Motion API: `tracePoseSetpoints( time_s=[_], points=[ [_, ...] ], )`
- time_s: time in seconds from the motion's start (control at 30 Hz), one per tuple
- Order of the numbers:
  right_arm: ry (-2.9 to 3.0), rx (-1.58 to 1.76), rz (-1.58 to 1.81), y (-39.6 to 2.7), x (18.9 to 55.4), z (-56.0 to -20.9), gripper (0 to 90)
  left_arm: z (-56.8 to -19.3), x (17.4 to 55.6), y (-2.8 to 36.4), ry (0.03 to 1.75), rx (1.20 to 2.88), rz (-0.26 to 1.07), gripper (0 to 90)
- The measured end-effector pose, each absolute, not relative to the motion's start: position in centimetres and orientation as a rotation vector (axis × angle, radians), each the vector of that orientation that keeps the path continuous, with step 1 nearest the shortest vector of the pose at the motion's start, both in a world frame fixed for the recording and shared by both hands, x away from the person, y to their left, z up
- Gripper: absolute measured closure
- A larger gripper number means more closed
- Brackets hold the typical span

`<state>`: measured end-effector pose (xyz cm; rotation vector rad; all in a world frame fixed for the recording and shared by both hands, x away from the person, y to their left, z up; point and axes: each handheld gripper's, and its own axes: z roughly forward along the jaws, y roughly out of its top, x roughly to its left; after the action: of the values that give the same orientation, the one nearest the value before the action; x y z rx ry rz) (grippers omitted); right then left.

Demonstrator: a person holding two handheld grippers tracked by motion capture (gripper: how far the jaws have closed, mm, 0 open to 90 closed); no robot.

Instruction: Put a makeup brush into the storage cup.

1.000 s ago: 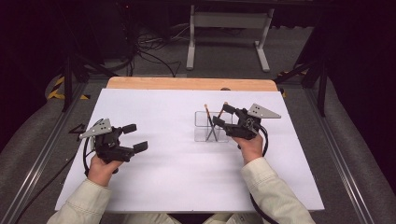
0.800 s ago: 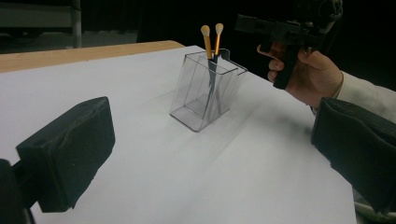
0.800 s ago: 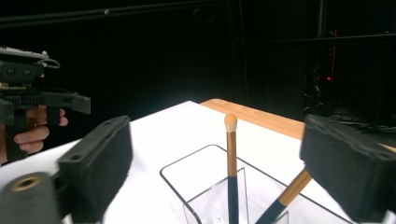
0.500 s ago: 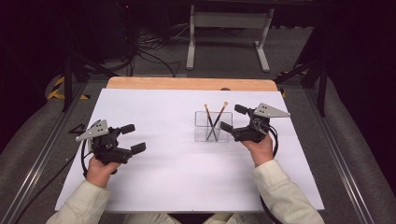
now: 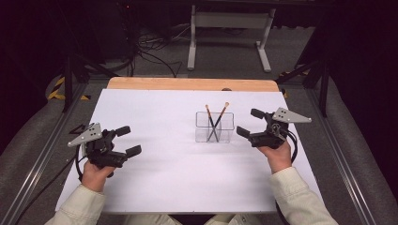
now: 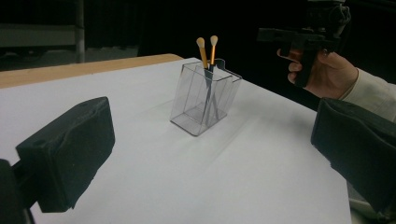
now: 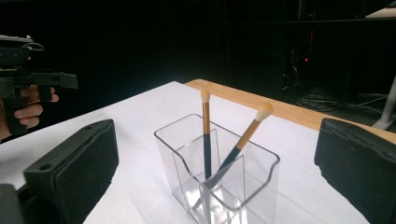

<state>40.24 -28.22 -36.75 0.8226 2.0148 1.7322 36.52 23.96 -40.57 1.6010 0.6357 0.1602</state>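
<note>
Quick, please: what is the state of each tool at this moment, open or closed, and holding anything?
Left tool: open, holding nothing.
Right tool: open, holding nothing, beside the clear holder.

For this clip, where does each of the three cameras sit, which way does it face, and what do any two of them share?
High view: above the person's side, looking forward and down on the white table; both forearms, left gripper and right gripper show.
Left gripper view: rides the left gripper, facing the clear holder; its own jaws and the other hand show.
Right gripper view: rides the right gripper, close to the holder; own jaws show.
Shared: all three show the holder with two brushes.
</note>
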Motion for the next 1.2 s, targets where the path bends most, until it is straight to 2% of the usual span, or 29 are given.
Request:
tracePoseSetpoints(
  time_s=[0.87,1.2],
  points=[
    [1.984,0.868,1.657,-33.8,36.3,-38.3,0.0,-40.8,35.0,25.1,0.616,1.582,0.186,0.6],
    [1.941,0.928,1.629,-35.3,35.9,-39.3,0.0,-41.2,34.8,25.5,0.629,1.581,0.193,0.6]
  ],
)
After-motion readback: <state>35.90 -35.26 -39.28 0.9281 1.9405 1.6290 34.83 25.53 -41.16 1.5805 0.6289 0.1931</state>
